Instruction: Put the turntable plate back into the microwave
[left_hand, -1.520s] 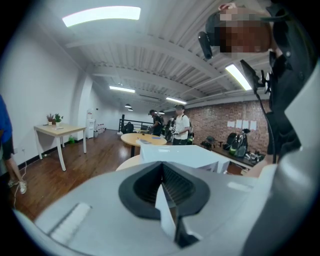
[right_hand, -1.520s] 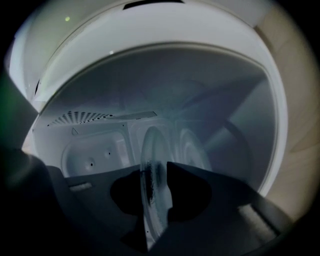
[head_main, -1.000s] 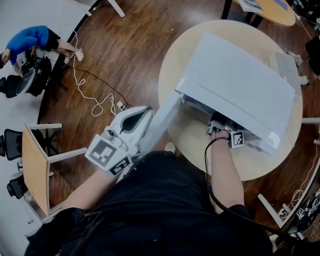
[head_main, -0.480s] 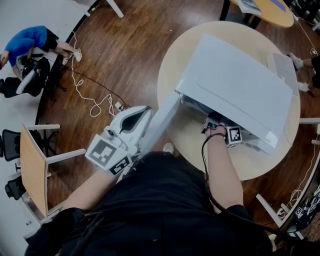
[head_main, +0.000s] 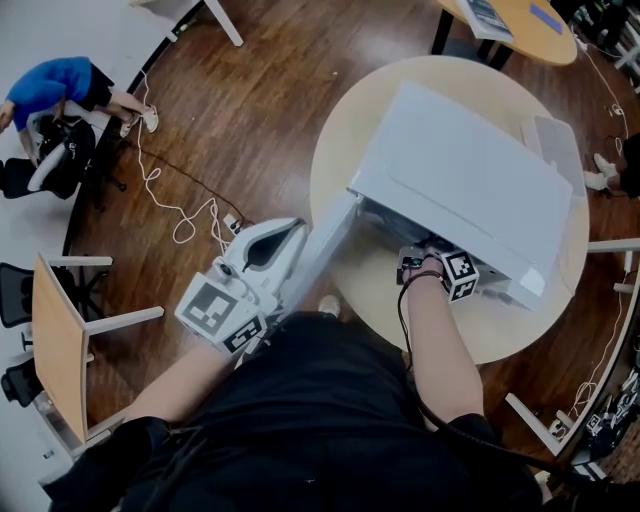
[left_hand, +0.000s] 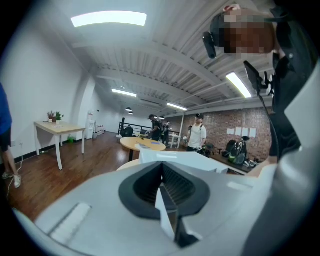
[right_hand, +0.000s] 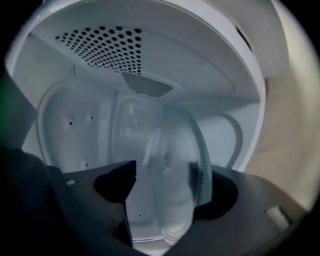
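The white microwave (head_main: 470, 170) stands on a round wooden table (head_main: 345, 150), its door (head_main: 325, 245) swung open toward me. My right gripper (right_hand: 165, 185) reaches into the cavity (right_hand: 100, 55); in the head view only its marker cube (head_main: 458, 272) shows at the opening. The glass turntable plate (right_hand: 175, 165) stands between its jaws, close to the right-hand one. Those jaws have just been opening and now stand wide, not pressing the plate. My left gripper (left_hand: 167, 200) is closed on the door's thin white edge (left_hand: 162, 210).
A grey flat device (head_main: 555, 145) lies on the table behind the microwave. A white cable (head_main: 170, 200) trails over the wooden floor at left. A small desk (head_main: 55, 340) and chairs stand at the far left, a second round table (head_main: 520, 20) at the top right. A person in blue (head_main: 55, 80) crouches at the upper left.
The right hand's marker cube has rolled and drawn slightly left at the microwave opening. The left gripper has stayed on the door.
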